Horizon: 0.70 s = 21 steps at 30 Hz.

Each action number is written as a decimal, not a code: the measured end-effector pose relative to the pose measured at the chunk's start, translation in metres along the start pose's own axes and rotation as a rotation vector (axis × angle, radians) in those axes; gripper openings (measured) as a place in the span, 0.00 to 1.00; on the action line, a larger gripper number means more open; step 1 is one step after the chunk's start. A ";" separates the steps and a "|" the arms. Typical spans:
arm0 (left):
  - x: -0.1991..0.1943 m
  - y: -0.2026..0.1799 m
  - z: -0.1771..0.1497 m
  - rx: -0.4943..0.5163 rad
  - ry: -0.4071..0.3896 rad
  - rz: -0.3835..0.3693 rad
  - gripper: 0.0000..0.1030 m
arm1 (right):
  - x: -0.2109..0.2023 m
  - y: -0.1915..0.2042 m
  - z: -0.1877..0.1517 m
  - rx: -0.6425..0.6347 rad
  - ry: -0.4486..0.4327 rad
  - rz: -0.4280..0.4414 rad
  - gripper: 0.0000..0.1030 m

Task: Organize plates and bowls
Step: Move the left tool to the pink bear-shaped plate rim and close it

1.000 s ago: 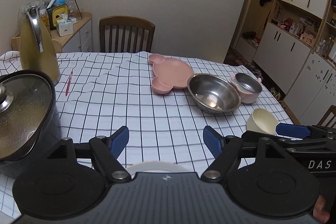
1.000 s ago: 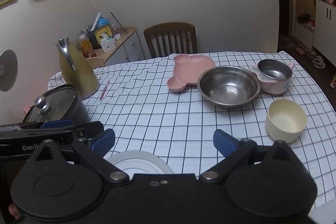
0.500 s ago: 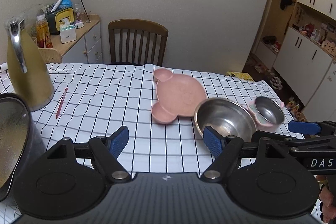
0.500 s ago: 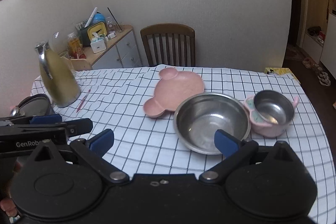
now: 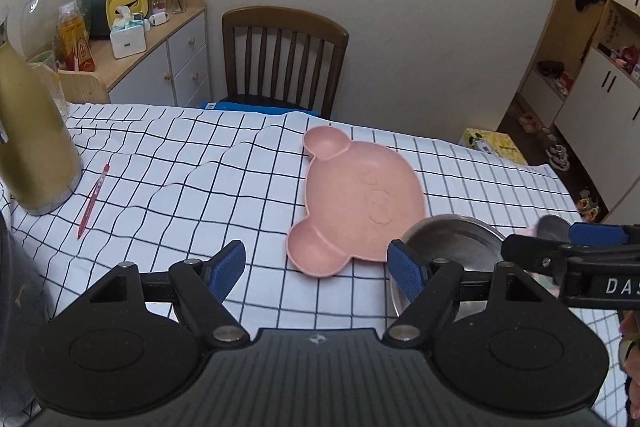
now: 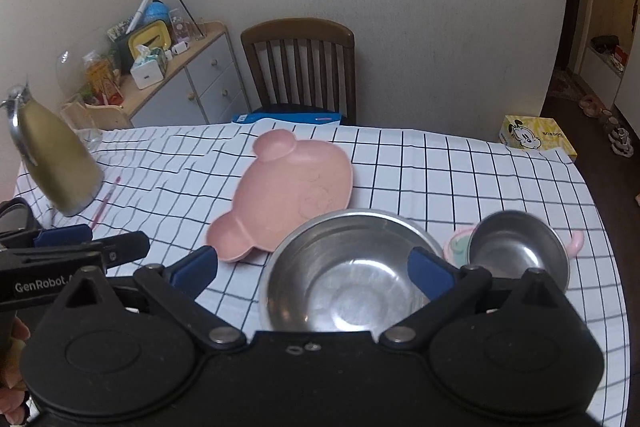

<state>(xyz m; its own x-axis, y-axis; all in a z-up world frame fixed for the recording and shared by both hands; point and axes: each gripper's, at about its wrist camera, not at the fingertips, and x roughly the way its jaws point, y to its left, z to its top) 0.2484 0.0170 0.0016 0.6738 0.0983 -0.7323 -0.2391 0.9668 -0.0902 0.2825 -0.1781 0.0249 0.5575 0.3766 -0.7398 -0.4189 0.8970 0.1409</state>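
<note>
Both tongs stand apart and empty: the right tongs [image 6: 312,269] hang over the large steel bowl [image 6: 344,275], the left tongs [image 5: 316,271] over the near edge of the pink bear-shaped plate [image 5: 360,203].

That steel bowl sits on the checked surface [image 6: 460,179] directly ahead of and below the right tongs, its rim spanning almost the whole gap between their blue pads, so the right hand is clearly the nearer one to it. Being round, it offers no long axis; a pinch on the near rim looks like the likely way in. It is empty.

Touching or just overlapping the bowl's far-left rim lies the pink plate, with its long axis running from the ear nearest the left tongs diagonally away toward the chair [image 5: 284,63]. The left tongs are nearer to it, with its near ear just ahead of them. Nothing lies on the plate.

Right of the big bowl, just beside it, a small steel bowl [image 6: 516,251] sits tilted in a pink two-handled bowl [image 6: 456,247]; both look empty.

Farther left on the surface stand a gold jug [image 6: 56,163] and a red pen [image 5: 92,201], with a dark pot's edge [image 6: 12,215] near the left tongs, all well apart from the dishes.
</note>
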 end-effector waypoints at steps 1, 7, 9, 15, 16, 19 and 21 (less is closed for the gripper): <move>0.007 -0.001 0.003 0.003 0.006 0.007 0.75 | 0.006 -0.002 0.005 -0.004 0.003 -0.001 0.99; 0.049 -0.002 0.027 -0.001 0.048 0.046 0.75 | 0.046 -0.011 0.031 -0.019 0.033 -0.015 0.98; 0.064 -0.002 0.035 -0.003 0.066 0.054 0.75 | 0.061 -0.014 0.038 -0.016 0.046 -0.021 0.98; 0.106 -0.002 0.053 -0.023 0.113 0.057 0.75 | 0.108 -0.024 0.060 0.000 0.087 -0.039 0.96; 0.114 -0.003 0.055 -0.022 0.124 0.059 0.75 | 0.115 -0.026 0.062 0.007 0.095 -0.039 0.96; 0.132 -0.004 0.058 -0.023 0.145 0.068 0.75 | 0.134 -0.033 0.066 0.025 0.124 -0.044 0.95; 0.144 -0.005 0.060 -0.019 0.158 0.072 0.75 | 0.145 -0.036 0.067 0.030 0.147 -0.039 0.93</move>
<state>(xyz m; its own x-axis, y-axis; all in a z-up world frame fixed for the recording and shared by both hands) 0.3885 0.0408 -0.0628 0.5368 0.1276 -0.8340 -0.2970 0.9538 -0.0453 0.4262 -0.1401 -0.0436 0.4612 0.3055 -0.8331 -0.3763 0.9176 0.1281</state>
